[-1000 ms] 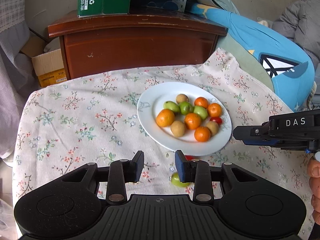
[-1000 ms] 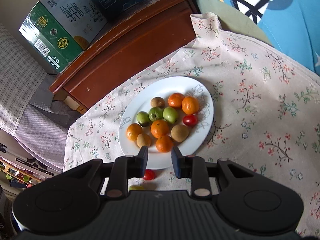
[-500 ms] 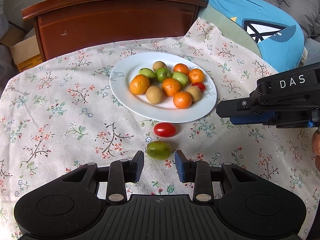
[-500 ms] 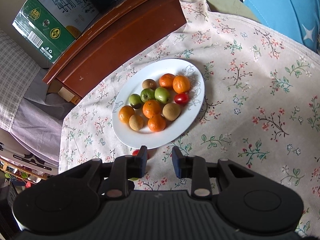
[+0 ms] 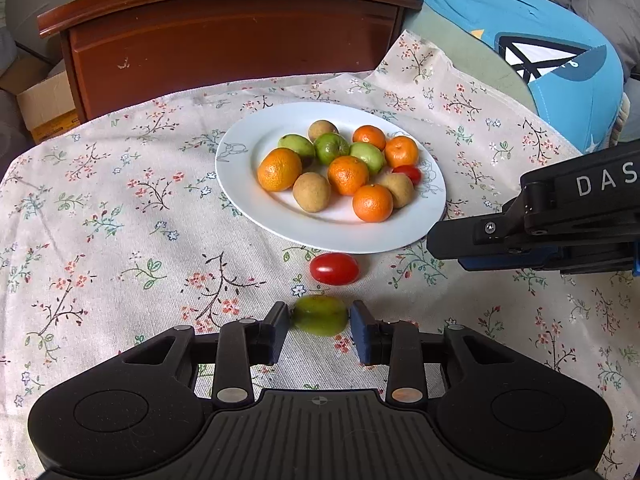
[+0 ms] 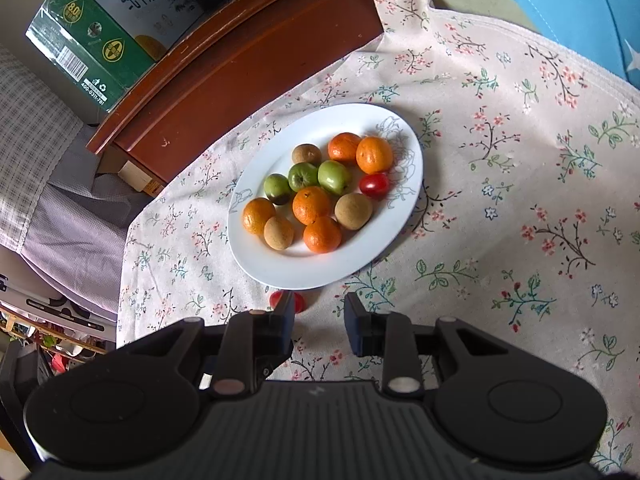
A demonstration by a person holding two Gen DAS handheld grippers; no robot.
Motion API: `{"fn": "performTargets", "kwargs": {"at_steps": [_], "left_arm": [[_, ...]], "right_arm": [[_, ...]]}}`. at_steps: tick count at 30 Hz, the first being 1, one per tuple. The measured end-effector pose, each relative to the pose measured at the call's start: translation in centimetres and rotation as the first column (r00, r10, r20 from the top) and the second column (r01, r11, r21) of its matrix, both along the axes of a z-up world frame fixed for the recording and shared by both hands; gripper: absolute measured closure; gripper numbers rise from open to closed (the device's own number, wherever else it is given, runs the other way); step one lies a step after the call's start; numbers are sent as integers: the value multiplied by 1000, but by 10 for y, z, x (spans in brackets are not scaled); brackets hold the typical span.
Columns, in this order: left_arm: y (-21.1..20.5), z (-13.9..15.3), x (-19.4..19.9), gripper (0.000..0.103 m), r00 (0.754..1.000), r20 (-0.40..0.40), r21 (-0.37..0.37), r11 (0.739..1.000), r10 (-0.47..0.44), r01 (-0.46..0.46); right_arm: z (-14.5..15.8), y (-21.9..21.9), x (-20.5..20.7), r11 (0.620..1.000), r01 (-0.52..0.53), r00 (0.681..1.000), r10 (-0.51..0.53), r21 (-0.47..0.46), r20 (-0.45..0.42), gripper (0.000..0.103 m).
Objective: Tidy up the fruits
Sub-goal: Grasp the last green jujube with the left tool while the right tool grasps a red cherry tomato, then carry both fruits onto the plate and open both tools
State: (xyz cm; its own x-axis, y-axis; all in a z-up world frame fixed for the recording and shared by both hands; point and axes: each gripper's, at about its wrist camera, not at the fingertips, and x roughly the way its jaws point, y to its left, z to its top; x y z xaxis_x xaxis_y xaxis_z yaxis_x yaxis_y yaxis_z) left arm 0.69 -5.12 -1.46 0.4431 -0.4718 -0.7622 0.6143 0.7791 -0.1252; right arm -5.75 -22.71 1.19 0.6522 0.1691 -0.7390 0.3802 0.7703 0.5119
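Observation:
A white plate holds several oranges, green fruits, brown fruits and one cherry tomato. It also shows in the right wrist view. On the floral cloth in front of it lie a loose red cherry tomato and a green fruit. My left gripper is open with the green fruit between its fingertips, the pads just off its sides. My right gripper is open and empty, hovering near the plate's front rim. The loose tomato peeks out beside its left finger. The right gripper's body shows at right.
A dark wooden cabinet stands behind the table, with a green carton on top. A blue cushion lies at the back right. A cardboard box sits low at the left.
My left gripper has moved forward and down so the green fruit now sits between its fingers. The right gripper has shifted slightly nearer the plate.

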Motion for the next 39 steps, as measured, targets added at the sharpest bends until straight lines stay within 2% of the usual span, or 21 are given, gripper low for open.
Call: {"fn": "performTargets", "kwargs": {"at_steps": [11,18,26,31,39], "left_arm": [[19,10,-1,75,999,15,-27,999,35,-35],[56,22,6,75,987,32,-25,987,159,-159],[90,36,16,75,949,75,-11,952,307,-307],[98,42,18,75,935,83,-14,939,344,-344],[97,50,14,75,932,100,-32,937,349,-347]], "right_arm": [[-9,13,11,1000,-23,999,23,-13,25,74],[-17,43,18,989,-79,995,86,-125,50,74],[-30,80,21,958,-108,991,124,-265,45,70],[-35,93,26,935,-82,994,101,-344,37,70],[-39,101,33,900,-38,996,68,-434,53,69]]}}
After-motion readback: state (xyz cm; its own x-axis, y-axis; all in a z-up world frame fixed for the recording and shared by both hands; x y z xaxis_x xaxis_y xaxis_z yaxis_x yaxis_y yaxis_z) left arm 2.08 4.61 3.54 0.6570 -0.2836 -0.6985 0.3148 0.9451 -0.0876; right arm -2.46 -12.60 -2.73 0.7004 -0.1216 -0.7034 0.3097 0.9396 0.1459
